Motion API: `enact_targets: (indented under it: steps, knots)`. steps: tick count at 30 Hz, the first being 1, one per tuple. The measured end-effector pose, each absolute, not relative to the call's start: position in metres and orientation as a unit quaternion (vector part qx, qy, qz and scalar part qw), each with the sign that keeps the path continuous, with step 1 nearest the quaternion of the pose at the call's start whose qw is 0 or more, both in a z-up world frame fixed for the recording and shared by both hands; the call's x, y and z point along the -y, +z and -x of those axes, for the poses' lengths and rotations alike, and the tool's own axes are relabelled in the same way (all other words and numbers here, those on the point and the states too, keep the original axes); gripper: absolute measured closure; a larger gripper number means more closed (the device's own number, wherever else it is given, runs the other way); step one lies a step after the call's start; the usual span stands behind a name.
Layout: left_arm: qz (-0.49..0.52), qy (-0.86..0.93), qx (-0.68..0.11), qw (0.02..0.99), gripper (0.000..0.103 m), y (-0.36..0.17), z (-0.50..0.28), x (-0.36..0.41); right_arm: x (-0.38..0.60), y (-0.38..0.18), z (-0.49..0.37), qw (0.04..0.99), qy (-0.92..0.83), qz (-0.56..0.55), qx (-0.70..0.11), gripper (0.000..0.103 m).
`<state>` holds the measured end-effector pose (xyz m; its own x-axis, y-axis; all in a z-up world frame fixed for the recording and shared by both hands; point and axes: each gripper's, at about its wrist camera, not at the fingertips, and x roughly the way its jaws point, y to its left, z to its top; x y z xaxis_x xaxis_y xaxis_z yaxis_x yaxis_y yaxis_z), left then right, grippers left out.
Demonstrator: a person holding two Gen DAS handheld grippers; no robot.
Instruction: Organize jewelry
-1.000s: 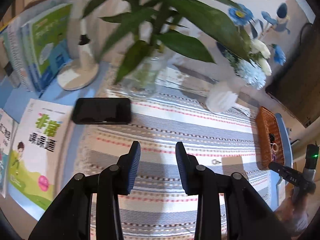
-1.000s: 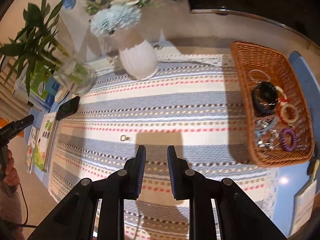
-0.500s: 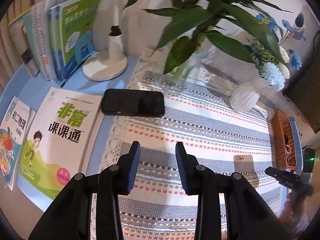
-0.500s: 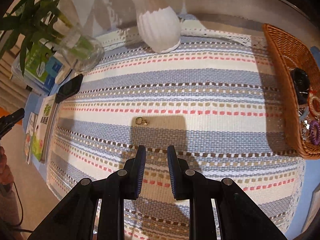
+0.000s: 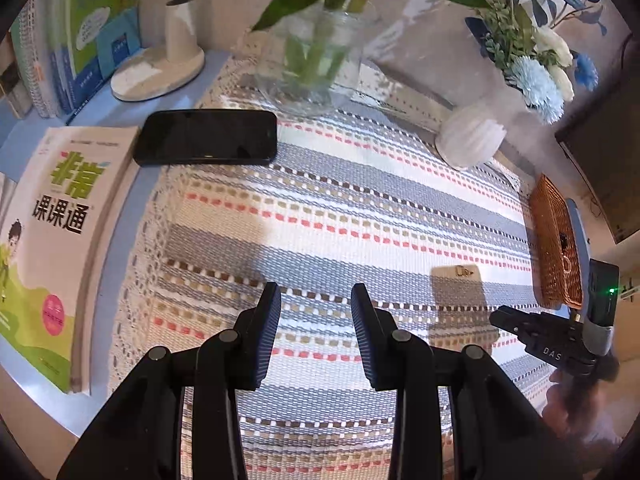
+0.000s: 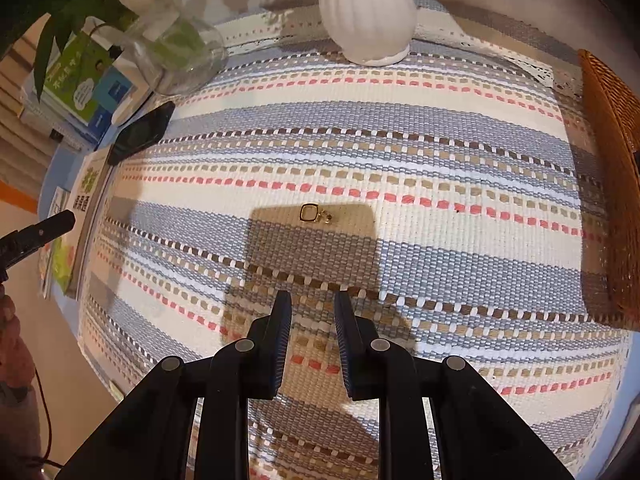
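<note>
At the left of the worktop lie a workbook [image 5: 60, 216] and a black phone [image 5: 206, 137], with a glass vase [image 5: 316, 68] behind; the left hand-held gripper [image 5: 316, 320] hovers over the striped cloth [image 5: 360, 208] with its fingers parted and nothing between them; further right, the small gold earring [image 6: 314, 214] lies flat on the cloth in a patch of shadow, its long axis running left to right across the stripes; the right hand-held gripper [image 6: 311, 336], fingers apart and empty, has the earring directly ahead of its tips and near, so I judge this hand much the nearer for the pick; the wicker basket [image 6: 612, 168], where the jewelry goes, stands at the far right edge, well apart from the earring.
</note>
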<state>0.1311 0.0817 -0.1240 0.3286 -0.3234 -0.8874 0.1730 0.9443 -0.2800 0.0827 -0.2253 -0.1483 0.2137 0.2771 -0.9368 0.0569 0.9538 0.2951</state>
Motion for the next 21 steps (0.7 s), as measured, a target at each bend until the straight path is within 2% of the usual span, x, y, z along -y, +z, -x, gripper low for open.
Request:
enact_targets:
  steps: [4,9,12,15,16,19,21]
  knots:
    - [0.056,-0.151,-0.560,0.813,0.067,-0.127,-0.129,-0.080,0.224,-0.151,-0.083,0.768,0.064,-0.129,-0.624,0.081]
    - [-0.026,-0.115,-0.553,0.825,0.067,-0.129,-0.127,-0.064,0.223,-0.147,-0.077,0.783,0.029,-0.085,-0.616,0.081]
    - [-0.081,-0.108,-0.529,0.838,0.067,-0.124,-0.122,-0.047,0.227,-0.131,-0.069,0.810,-0.032,-0.048,-0.584,0.081]
    - [-0.112,-0.118,-0.504,0.848,0.067,-0.112,-0.117,-0.032,0.245,-0.103,-0.059,0.839,-0.095,-0.060,-0.532,0.081]
    - [-0.116,-0.125,-0.497,0.851,0.067,-0.107,-0.116,-0.026,0.251,-0.095,-0.057,0.844,-0.109,-0.068,-0.520,0.079]
    - [-0.116,-0.151,-0.477,0.858,0.067,-0.092,-0.113,-0.009,0.271,-0.075,-0.047,0.852,-0.152,-0.087,-0.494,0.065]
    - [-0.115,-0.167,-0.437,0.876,0.067,-0.069,-0.104,0.006,0.285,-0.056,-0.033,0.854,-0.210,-0.078,-0.470,0.064]
